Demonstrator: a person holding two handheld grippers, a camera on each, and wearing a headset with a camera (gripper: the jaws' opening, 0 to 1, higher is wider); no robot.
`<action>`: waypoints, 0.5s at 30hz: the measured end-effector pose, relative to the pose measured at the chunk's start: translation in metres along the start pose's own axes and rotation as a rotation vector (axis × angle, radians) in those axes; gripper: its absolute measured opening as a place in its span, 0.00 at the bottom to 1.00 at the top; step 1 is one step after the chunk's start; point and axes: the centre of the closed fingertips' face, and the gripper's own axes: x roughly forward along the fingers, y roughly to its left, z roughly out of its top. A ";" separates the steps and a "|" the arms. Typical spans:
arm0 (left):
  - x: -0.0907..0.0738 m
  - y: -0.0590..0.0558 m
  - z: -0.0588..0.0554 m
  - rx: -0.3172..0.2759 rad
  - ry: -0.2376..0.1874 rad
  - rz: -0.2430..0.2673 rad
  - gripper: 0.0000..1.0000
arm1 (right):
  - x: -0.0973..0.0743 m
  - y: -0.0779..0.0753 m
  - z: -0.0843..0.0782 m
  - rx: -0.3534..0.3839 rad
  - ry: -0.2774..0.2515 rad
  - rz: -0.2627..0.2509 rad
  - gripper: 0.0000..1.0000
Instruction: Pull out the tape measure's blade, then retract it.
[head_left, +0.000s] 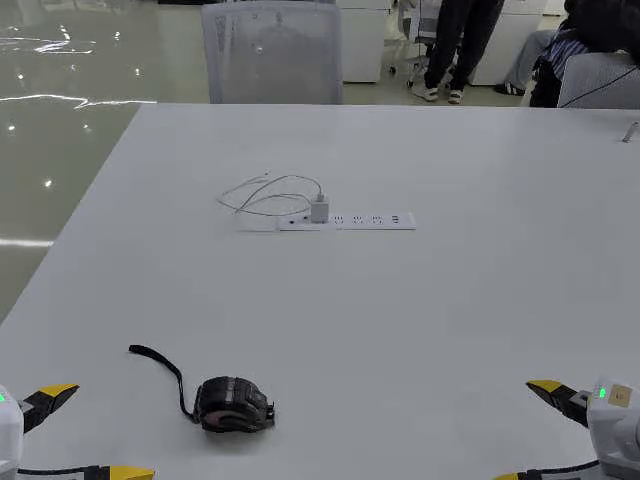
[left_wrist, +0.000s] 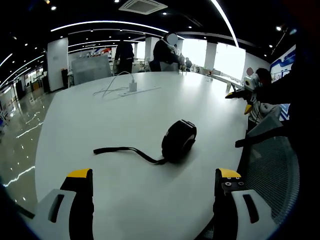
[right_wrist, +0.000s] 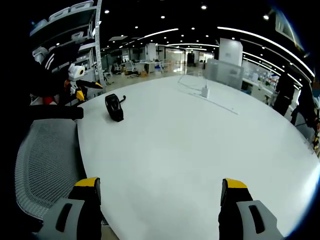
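Observation:
A black tape measure (head_left: 233, 404) lies on the white table (head_left: 400, 300) near its front edge, its black wrist strap (head_left: 160, 366) trailing to the left. In the left gripper view the tape measure (left_wrist: 178, 141) sits a short way ahead of my open left gripper (left_wrist: 153, 176), nothing between the jaws. My left gripper (head_left: 85, 432) is at the lower left of the head view, left of the tape measure. My right gripper (head_left: 528, 432) is open at the lower right, well away from it. The right gripper view has the tape measure (right_wrist: 114, 107) far off to the left and my right gripper (right_wrist: 160, 184) open over bare table.
A white power strip (head_left: 345, 221) with a plugged charger (head_left: 319, 209) and a loose white cable (head_left: 262, 193) lies mid-table. A grey mesh chair (head_left: 271, 52) stands at the far edge. People are at the back right. Another mesh chair (right_wrist: 45, 160) is near the front edge.

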 end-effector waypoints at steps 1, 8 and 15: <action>0.000 0.000 0.001 0.000 0.000 0.000 0.99 | 0.000 0.000 0.000 0.000 0.003 0.001 0.99; 0.002 -0.003 0.004 0.017 0.000 -0.010 0.99 | -0.001 -0.002 0.002 -0.006 0.001 -0.001 0.99; 0.001 0.000 0.004 0.012 -0.001 -0.005 0.99 | -0.002 -0.004 0.000 0.002 0.003 -0.005 0.99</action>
